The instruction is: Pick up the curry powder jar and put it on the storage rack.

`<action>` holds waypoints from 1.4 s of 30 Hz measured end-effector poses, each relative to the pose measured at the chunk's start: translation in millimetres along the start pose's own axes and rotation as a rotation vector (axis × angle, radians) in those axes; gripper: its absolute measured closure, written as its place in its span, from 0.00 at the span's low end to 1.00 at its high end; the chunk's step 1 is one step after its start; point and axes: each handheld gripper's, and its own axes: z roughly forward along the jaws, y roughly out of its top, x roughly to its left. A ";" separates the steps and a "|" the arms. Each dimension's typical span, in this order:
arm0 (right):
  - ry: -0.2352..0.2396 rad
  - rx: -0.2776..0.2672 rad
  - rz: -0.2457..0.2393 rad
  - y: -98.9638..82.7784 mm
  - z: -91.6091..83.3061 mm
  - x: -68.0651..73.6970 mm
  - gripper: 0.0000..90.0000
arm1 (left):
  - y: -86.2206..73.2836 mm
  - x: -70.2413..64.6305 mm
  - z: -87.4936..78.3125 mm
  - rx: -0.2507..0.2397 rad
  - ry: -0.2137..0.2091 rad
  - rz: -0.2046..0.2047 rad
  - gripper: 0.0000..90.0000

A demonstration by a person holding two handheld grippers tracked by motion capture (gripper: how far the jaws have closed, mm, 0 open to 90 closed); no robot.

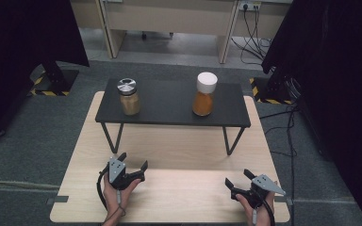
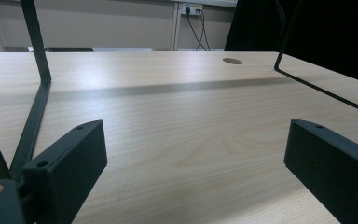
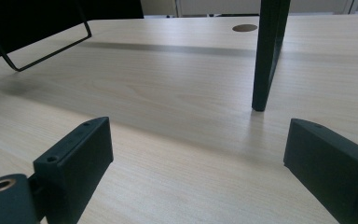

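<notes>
Both of my grippers sit low over the near edge of the bench (image 1: 179,155), each held in a hand that comes in from the bottom of the high view. My left gripper (image 1: 134,162) is near the near-left corner with its jaws spread wide and nothing between them. In the left gripper view I see only bare light wood between the two black jaws (image 2: 196,154). My right gripper (image 1: 238,178) is near the near-right corner, its jaws likewise parted and empty. The right gripper view shows the same pale wood between them (image 3: 198,154).

Across the middle of the bench stands a low black shelf (image 1: 169,101) on thin wire legs. One leg (image 3: 266,51) rises close ahead of my right gripper, and another leg (image 2: 35,88) shows at the left side of the left gripper view.

On top of the shelf, toward its left end, stands a glass jar (image 1: 128,97) with a shiny metal lid and tan contents. Toward the right end stands a bottle (image 1: 204,93) with a white cap and orange contents. The two are upright and well apart, and both are well clear of my grippers.

A round hole (image 2: 232,61) is cut into the bench near its far edge.
</notes>
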 end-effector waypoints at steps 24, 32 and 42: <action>0.001 -0.012 -0.028 -14.2 3.1 2.2 0.08 | 0.1 0.2 0.0 0.001 0.001 -0.005 0.05; -0.010 -0.004 -0.050 -13.3 3.1 5.4 0.08 | 0.7 0.5 0.4 0.004 0.000 -0.005 0.05; -0.017 0.026 -0.090 -8.1 6.2 10.9 0.08 | 0.6 -0.5 0.0 0.004 0.002 0.006 0.05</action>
